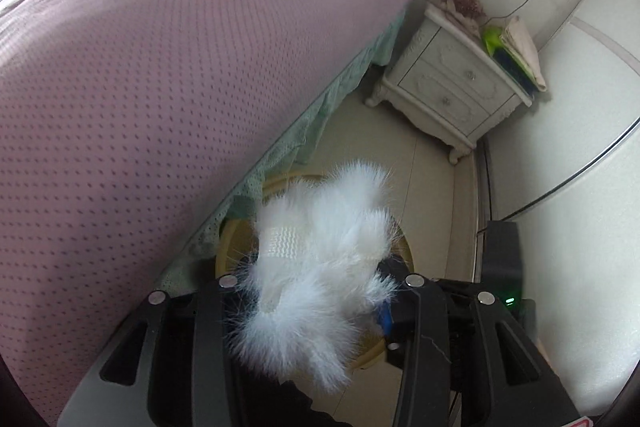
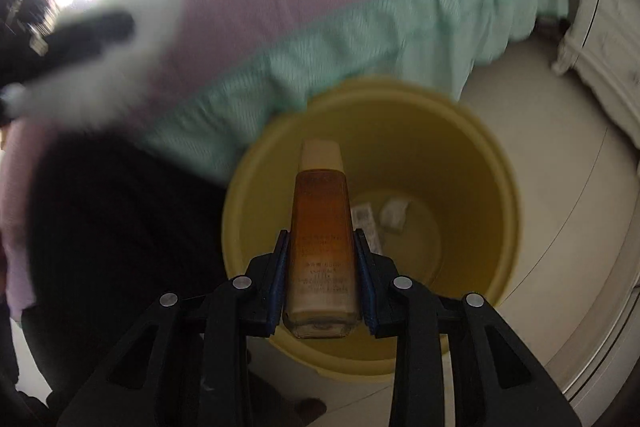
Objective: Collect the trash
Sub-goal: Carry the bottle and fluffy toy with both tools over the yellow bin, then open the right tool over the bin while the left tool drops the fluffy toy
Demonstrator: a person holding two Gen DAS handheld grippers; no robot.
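Two grippers are each loaded above one round yellow plastic bin (image 2: 472,163) standing on the pale tiled floor (image 1: 432,187) beside a bed with a lilac quilted cover (image 1: 140,67) and a mint-green frill (image 2: 360,35). On the left, the left gripper (image 1: 316,291) is clamped part-way closed on a fluffy white fur piece with a knitted white patch (image 1: 320,247). The fluff spreads forward past the fingers and hides most of the bin's rim below it. On the right, the right gripper (image 2: 320,247) holds a tall amber bottle with a cream cap (image 2: 322,227) between its blue pads, narrow. The bottle's long axis runs straight out along the fingers, cap foremost, and it hangs over the bin's mouth, where a crumpled white scrap (image 2: 394,213) and a printed packet (image 2: 366,223) already lie on the bottom. By my reading the bottle sits more squarely over the opening, so the right hand looks readier to let go; the fur seems nearer the bin's bed-side edge.
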